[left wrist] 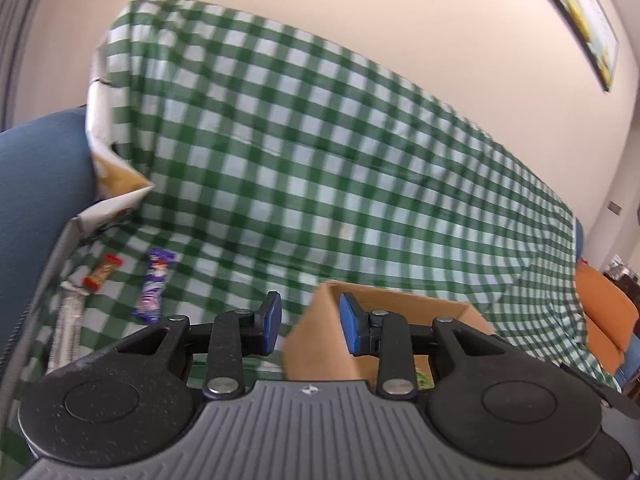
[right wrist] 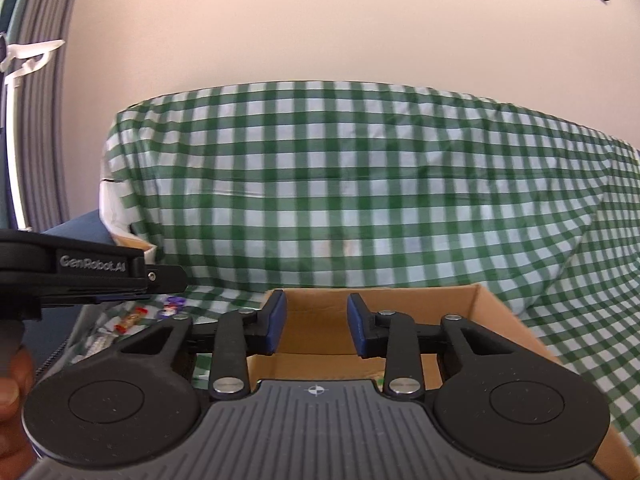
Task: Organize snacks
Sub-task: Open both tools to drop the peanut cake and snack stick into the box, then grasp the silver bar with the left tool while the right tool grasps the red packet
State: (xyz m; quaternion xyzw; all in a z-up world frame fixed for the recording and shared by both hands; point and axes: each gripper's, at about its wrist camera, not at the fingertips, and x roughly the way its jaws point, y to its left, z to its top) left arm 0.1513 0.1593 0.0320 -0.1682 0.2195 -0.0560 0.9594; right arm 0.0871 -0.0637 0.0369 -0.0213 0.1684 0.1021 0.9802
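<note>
My left hand-held gripper (left wrist: 310, 322) has its blue pads (left wrist: 271, 320) standing apart with nothing between them; it is empty. Through the gap I see the near corner of the cardboard box (left wrist: 320, 336), which sits just ahead and to the right on the green-and-white checked cloth (left wrist: 320, 160). My right hand-held gripper (right wrist: 316, 322) is likewise parted and holds nothing, its blue pads (right wrist: 277, 320) framing the open mouth of that same cardboard box (right wrist: 500, 320), whose brown inner walls fill the space directly in front of it. Something green shows low inside the box, but I cannot tell what it is.

Off to the left in the left wrist view, the snacks lie loose on the cloth: a purple-wrapped snack (left wrist: 154, 286), an orange-and-red wrapped bar (left wrist: 102, 274) beside it, and a silvery wrapped pack (left wrist: 68, 328) nearer the edge. They are well apart from the box. In the right wrist view the left gripper's black body reaches in from the left, with the person's hand (right wrist: 14, 396) below it.

The checked cloth is draped over a sofa back, with a blue armrest (left wrist: 40, 200) at left and an orange cushion (left wrist: 604, 320) at right. A framed picture (left wrist: 580, 16) hangs on the pale wall.
</note>
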